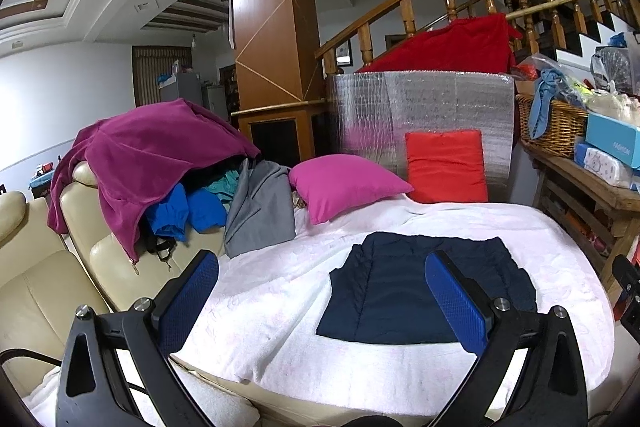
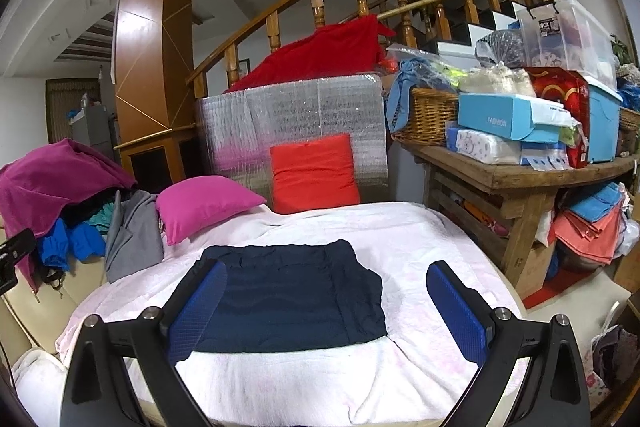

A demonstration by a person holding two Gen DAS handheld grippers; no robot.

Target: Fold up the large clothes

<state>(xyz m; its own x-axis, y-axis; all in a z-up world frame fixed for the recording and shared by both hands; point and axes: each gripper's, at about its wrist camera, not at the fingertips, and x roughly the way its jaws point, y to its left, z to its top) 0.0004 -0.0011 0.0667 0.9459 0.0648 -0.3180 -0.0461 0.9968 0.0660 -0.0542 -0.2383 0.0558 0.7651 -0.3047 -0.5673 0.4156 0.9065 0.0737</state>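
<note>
1. Navy garment (image 2: 286,299) lies flat on the pale blanket (image 2: 420,239), folded into a neat rectangle, near the front edge.
2. Left gripper (image 1: 322,297) hovers above the blanket, jaws spread wide, nothing held.
3. Right gripper (image 2: 328,305) hovers too, jaws wide and empty.
4. Far left, a clothes heap under a magenta robe (image 1: 152,151); beside it a pink pillow (image 2: 204,203) and, further right, a red cushion (image 2: 314,173).
</note>
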